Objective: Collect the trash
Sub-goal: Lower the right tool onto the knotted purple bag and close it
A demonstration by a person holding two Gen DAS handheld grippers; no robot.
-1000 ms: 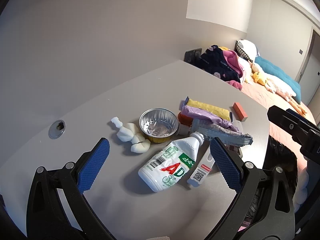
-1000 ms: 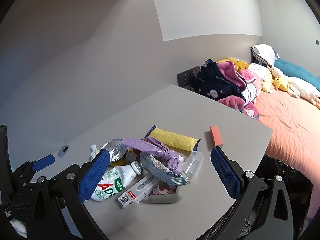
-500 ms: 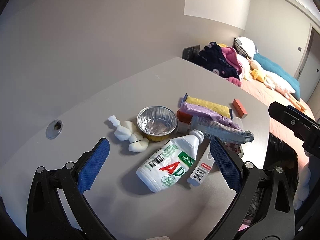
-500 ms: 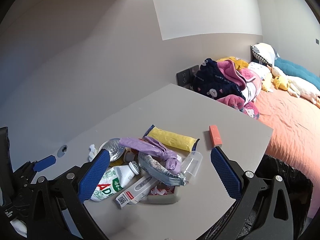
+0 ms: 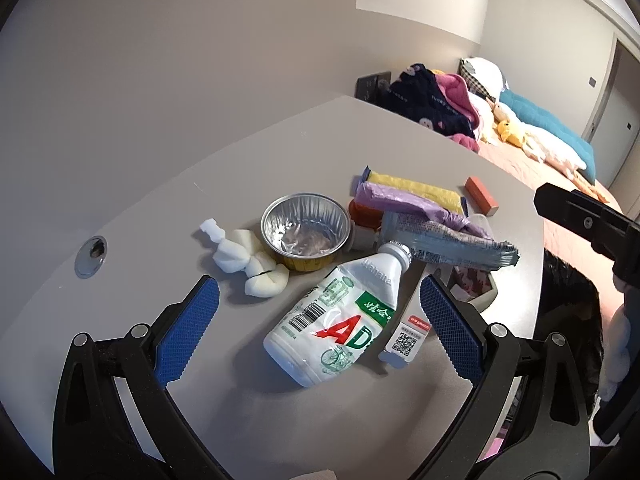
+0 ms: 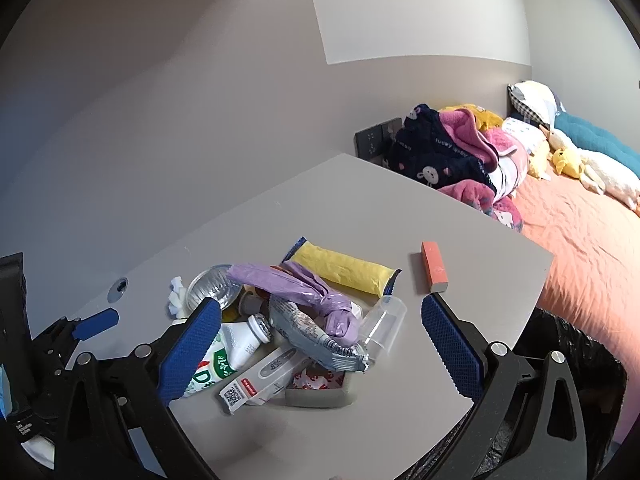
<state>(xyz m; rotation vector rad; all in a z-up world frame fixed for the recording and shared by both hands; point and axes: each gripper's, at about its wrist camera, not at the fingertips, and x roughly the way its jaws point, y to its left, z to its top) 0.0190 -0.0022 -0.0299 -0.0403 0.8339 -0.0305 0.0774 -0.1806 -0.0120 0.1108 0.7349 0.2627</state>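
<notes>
A pile of trash lies on the grey table (image 5: 280, 152): a white AD milk bottle (image 5: 336, 320), a foil cup (image 5: 306, 230), white crumpled tissue (image 5: 248, 264), a purple bag (image 6: 296, 288), a yellow packet (image 6: 344, 268), a silver wrapper (image 6: 312, 336), a clear plastic cup (image 6: 382, 326), a white test box (image 6: 260, 380) and an orange block (image 6: 433, 267). My left gripper (image 5: 316, 332) is open, above the bottle. My right gripper (image 6: 320, 352) is open, above the pile.
A black trash bag (image 6: 568, 352) hangs beside the table's right edge. A bed with an orange sheet (image 6: 588, 248), clothes (image 6: 448, 152) and plush toys lies beyond. A cable hole (image 5: 91, 256) is in the table at left. The wall runs behind.
Both grippers have moved slightly closer to the pile; the trash sits a little lower and nearer in both views. Nothing was taken hold of.
</notes>
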